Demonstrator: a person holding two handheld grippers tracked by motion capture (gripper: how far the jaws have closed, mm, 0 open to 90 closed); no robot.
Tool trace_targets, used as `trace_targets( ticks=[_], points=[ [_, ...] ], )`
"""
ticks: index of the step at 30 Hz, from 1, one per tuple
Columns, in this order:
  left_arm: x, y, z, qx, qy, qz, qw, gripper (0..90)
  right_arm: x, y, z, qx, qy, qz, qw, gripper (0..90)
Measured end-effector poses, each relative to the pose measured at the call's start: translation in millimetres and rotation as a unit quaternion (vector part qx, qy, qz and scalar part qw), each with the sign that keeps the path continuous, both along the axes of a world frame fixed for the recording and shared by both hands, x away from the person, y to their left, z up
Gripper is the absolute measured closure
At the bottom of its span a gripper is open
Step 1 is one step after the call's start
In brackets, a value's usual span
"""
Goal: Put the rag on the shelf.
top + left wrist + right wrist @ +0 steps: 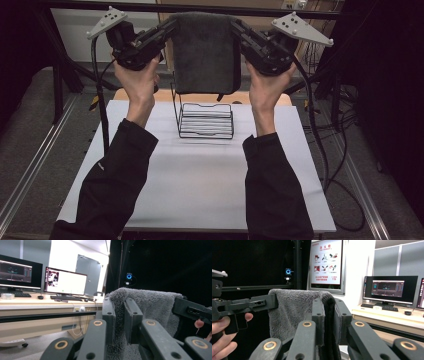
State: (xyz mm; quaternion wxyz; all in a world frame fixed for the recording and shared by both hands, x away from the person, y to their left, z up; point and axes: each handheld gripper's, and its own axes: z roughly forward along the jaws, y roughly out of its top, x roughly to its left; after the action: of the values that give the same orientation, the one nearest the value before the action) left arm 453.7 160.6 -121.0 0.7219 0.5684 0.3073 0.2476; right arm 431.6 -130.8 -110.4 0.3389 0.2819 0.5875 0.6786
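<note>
My left gripper (172, 25) sits in the upper left of the high view, its two black jaws drawn together on the top left corner of a thick, dark grey fleecy towel (205, 52). In the left gripper view the same jaws (121, 315) rise from the bottom centre with grey pile squeezed into the narrow slot between them. My right gripper (236, 25), upper right in the high view, is clamped the same way on the towel's top right corner; in the right gripper view (329, 315) a dark fold of the cloth fills the gap between its jaws.

The towel hangs stretched between the two grippers, high in the centre of the high view, above a black wire rack (206, 120) standing on the white table (200, 190). The towel's lower edge covers the rack's upright back part, so I cannot tell whether cloth and wire touch. My left hand (137, 80) and right hand (265, 82) grip the handles; each gripper view catches the opposite gripper at its edge, cut off by the frame, with part of the hand holding it.
</note>
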Motion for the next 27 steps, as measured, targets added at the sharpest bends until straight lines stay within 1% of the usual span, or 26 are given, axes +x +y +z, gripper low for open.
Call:
trace_targets(
  ticks=[6,11,13,17,22,25,27],
  points=[
    [6.6,-1.1,8.8,0.007,-0.009,0.009,0.9999,80.2,11.0,0.5,8.1,0.0,-0.005,-0.004,1.0,81.6],
    [14.1,-1.6,12.6,-0.001,-0.006,0.009,0.9999,80.2,20.4,0.7,13.4,0.002,-0.004,-0.007,1.0,81.6],
    [17.1,-1.8,13.9,0.004,-0.009,0.014,0.9999,80.2,24.5,0.8,14.7,0.002,-0.004,-0.007,1.0,81.6],
    [26.3,-2.1,15.0,0.004,-0.005,0.02,0.9998,80.2,33.8,4.1,16.3,0.001,-0.002,-0.014,0.9999,81.6],
    [39.2,0.0,15.6,0.002,0.002,0.02,0.9998,80.2,47.6,5.7,17.2,0.0,0.004,-0.014,0.9999,81.6],
    [46.4,0.8,16.5,0.007,0.003,0.021,0.9997,80.2,53.7,6.8,18.0,-0.004,0.005,-0.015,0.9999,81.6],
    [50.0,1.0,17.1,0.008,0.002,0.022,0.9997,80.2,57.2,7.4,19.1,-0.004,0.001,-0.016,0.9999,81.6]
  ],
)
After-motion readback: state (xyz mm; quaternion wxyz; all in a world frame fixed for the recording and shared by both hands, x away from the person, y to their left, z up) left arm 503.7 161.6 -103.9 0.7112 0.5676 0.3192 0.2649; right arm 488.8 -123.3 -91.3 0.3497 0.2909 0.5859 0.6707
